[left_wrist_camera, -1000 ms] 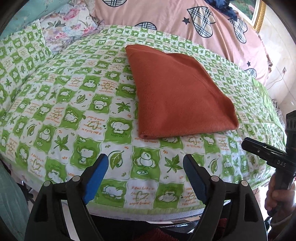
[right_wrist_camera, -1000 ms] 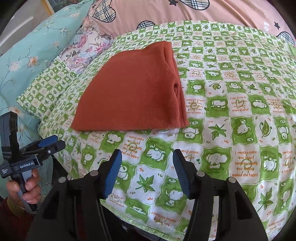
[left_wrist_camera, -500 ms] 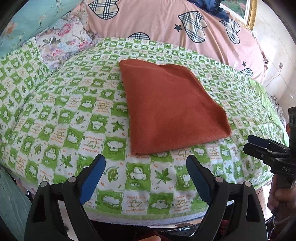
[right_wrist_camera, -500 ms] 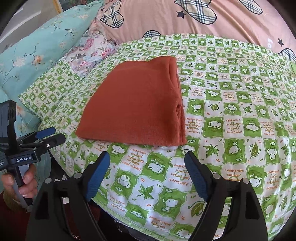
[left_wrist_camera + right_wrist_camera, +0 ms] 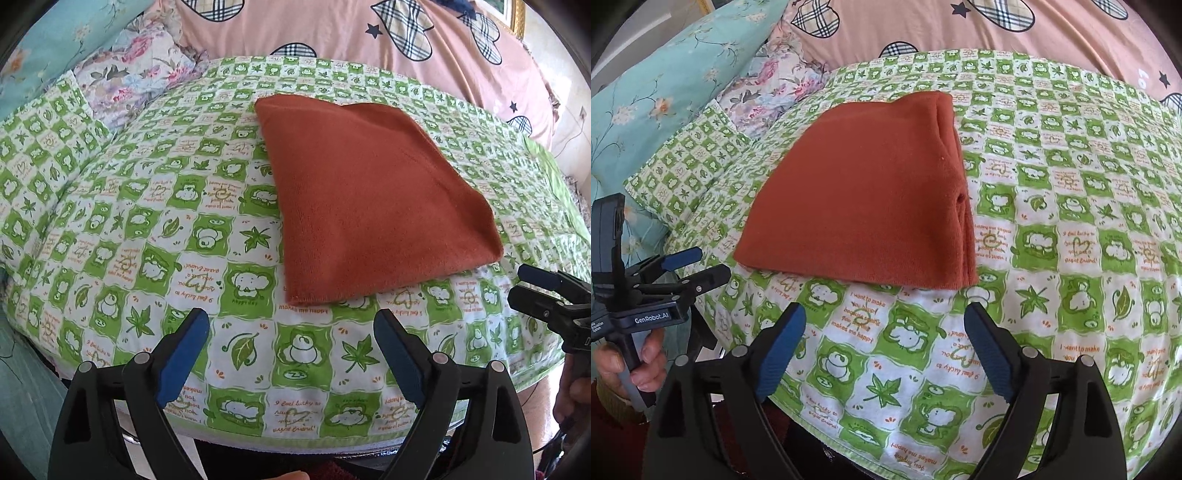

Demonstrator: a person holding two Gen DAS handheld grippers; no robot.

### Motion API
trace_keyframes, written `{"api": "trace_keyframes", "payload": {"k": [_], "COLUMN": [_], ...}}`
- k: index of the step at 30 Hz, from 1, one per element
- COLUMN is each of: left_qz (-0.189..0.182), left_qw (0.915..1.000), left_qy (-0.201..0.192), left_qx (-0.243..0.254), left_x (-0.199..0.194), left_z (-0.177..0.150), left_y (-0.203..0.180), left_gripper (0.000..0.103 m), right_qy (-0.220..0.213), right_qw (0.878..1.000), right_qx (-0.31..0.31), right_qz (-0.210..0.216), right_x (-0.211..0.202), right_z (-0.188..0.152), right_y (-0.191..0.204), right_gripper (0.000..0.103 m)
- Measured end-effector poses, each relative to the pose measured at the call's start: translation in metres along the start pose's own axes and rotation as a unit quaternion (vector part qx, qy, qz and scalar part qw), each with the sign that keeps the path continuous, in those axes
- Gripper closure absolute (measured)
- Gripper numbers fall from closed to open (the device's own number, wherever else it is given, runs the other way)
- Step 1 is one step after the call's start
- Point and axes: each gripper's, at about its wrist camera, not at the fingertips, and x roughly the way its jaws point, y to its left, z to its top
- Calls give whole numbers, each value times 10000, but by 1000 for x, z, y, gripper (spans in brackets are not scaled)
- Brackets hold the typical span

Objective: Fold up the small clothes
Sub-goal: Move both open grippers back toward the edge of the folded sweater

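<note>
A: Cloth [image 5: 373, 206] lies folded mid-bedspread [image 5: 155, 206], clear of its near edge.

B: Both grippers, left [image 5: 291, 356] and right [image 5: 884, 352], hang spread, holding nothing; folding looks done, withdrawal next.

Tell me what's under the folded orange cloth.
The orange cloth lies flat on the green-and-white printed bedsheet, which shows all around it. Whether anything else sits beneath is covered; its own folded layers show along one edge.

Folded cloth [image 5: 373, 199] flat on bedspread [image 5: 147, 229]; pillows [image 5: 657, 110] behind-left; quilt [image 5: 332, 33] behind.
</note>
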Motion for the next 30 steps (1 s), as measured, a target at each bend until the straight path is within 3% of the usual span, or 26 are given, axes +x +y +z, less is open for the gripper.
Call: {"api": "trace_keyframes", "payload": {"k": [6, 15, 25, 30], "left_qz": [189, 168, 292, 150], "left_qw": [9994, 9983, 9983, 9991], "left_qy": [-163, -442, -369, -374], "left_qx": [221, 329, 337, 133], "left_x": [-6, -11, 0, 3], "left_z": [16, 41, 54, 61], "left_y": [-9, -17, -20, -10], "left_gripper": [11, 5, 3, 3], "right_qy": [-137, -179, -277, -523], "right_qw": [9998, 9997, 9994, 9981], "right_qx": [-127, -166, -157, 49], "right_qz": [-53, -27, 107, 329], "right_x": [-6, -2, 6, 12], "right_z": [15, 33, 53, 83], "right_y": [5, 4, 4, -11], "right_gripper": [11, 10, 10, 10]}}
